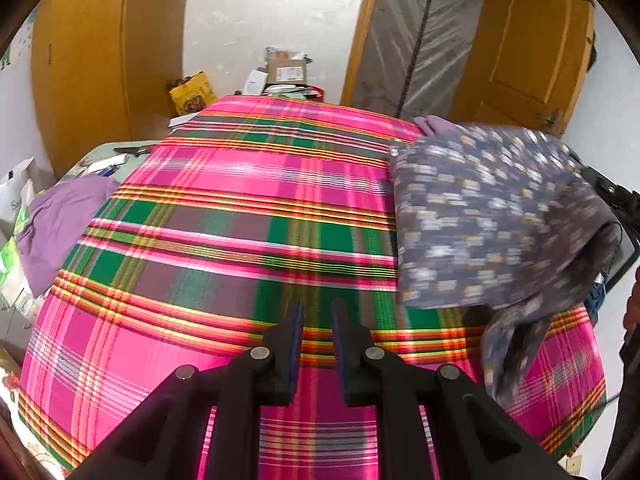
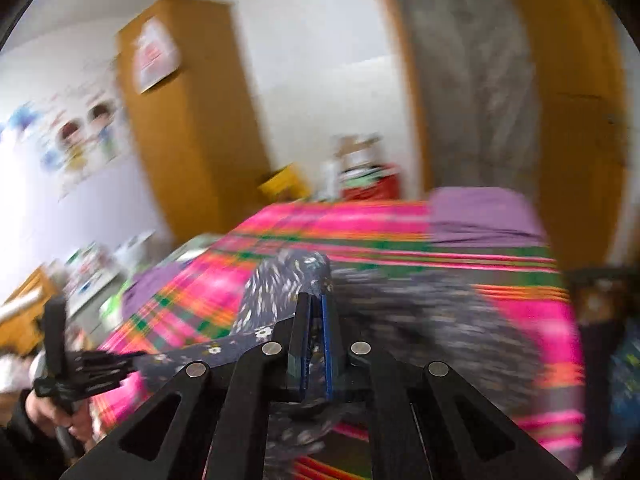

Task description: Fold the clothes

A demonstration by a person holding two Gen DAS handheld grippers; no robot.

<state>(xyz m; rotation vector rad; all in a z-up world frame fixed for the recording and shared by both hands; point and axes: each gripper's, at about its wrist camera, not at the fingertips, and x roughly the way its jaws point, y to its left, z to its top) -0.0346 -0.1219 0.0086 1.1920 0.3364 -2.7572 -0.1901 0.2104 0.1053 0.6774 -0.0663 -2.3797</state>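
Note:
A dark blue patterned garment point(image 1: 488, 216) hangs and drapes over the right side of a bed with a pink, green and yellow plaid cover point(image 1: 240, 216). My left gripper point(image 1: 317, 312) hovers over the plaid cover, left of the garment, open with nothing between its fingers. In the right wrist view my right gripper point(image 2: 316, 304) is shut on a fold of the same garment point(image 2: 280, 280), which trails blurred to the right and down below the fingers. The left gripper point(image 2: 100, 364), held by a hand, shows at the lower left of that view.
A purple cloth point(image 1: 60, 220) lies at the bed's left edge and another purple piece point(image 2: 480, 216) at the far right corner. Wooden wardrobe point(image 1: 108, 40), door point(image 1: 532, 48), and boxes and clutter point(image 1: 276, 72) stand beyond the bed. Clutter fills the left side.

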